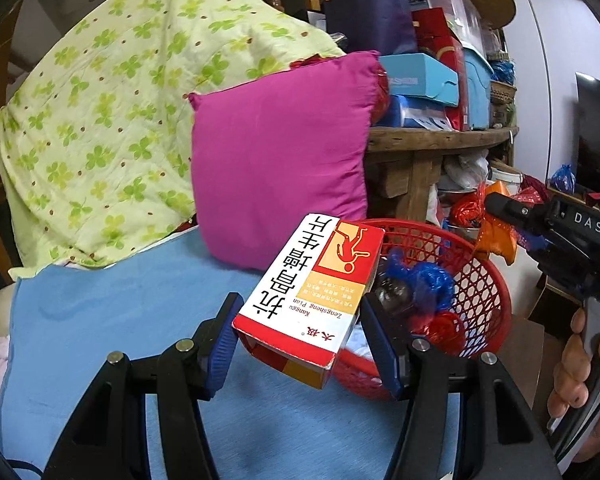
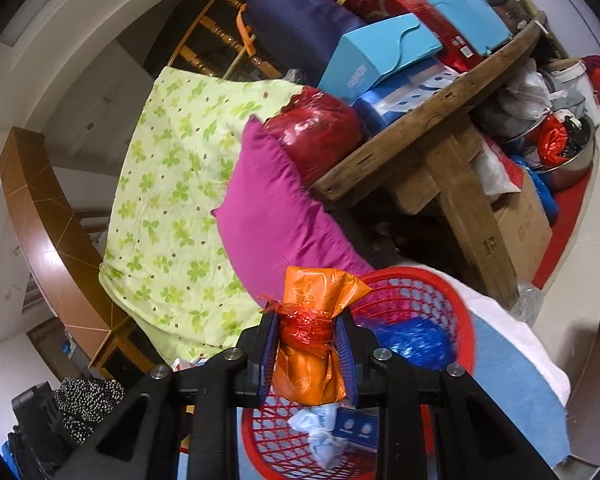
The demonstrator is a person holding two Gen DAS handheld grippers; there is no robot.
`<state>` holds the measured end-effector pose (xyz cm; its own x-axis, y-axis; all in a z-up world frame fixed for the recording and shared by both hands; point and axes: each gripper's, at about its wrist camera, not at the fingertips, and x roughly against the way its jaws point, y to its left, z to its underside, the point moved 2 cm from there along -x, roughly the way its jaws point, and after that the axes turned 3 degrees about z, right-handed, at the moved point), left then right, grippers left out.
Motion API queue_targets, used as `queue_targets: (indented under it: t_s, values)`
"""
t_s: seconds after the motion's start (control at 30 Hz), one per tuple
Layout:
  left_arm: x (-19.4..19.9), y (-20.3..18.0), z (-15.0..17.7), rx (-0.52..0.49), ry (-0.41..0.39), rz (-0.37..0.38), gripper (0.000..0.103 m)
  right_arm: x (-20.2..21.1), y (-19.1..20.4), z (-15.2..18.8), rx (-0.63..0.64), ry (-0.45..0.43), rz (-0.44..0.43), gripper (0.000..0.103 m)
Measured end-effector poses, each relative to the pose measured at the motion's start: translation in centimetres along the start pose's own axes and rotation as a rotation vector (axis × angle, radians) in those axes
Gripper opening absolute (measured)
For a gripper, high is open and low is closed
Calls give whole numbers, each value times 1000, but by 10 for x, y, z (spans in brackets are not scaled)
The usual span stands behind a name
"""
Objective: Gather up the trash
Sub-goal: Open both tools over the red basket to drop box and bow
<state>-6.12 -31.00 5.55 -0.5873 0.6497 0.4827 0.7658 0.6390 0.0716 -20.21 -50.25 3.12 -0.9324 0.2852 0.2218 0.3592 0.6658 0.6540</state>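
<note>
A red, white and orange medicine box (image 1: pixel 312 288) hangs above the blue mat, and my left gripper (image 1: pixel 300 312) is shut on it, one blue pad on each side. Just right of the box stands the red mesh basket (image 1: pixel 480 256), with a blue plastic bag (image 1: pixel 428 284) and red wrapping inside. My right gripper (image 2: pixel 306 316) is shut on an orange packet (image 2: pixel 308 364) tied with a red plastic strip, directly over the basket (image 2: pixel 452 292). Below it in the basket lie a crumpled tissue (image 2: pixel 320 432) and a blue bag (image 2: pixel 412 340). In the left wrist view the right gripper (image 1: pixel 496 204) and a hand (image 1: pixel 576 364) show at the right edge.
A magenta pillow (image 1: pixel 280 160) leans behind the basket against a green clover quilt (image 1: pixel 112 120). A rough wooden table (image 2: pixel 420 132) piled with boxes stands to the right. A cardboard box (image 2: pixel 524 220) and a metal bowl (image 2: pixel 572 160) sit on the floor. The blue mat (image 1: pixel 100 320) lies underneath.
</note>
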Motion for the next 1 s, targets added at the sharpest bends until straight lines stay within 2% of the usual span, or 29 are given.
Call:
queue_targets:
  t_s: [0.37,0.7,1.0]
  values:
    - [-19,-29,-10,-33,21,25,62,5,-10,-5,-8,-2,9,29]
    - [-31,-35,-7,-21,50,82,63,0,-3,-3,17,10,7,32]
    - [-29,-21,-1,-28,58,70,76,-9,12,5,59,45,-5,32]
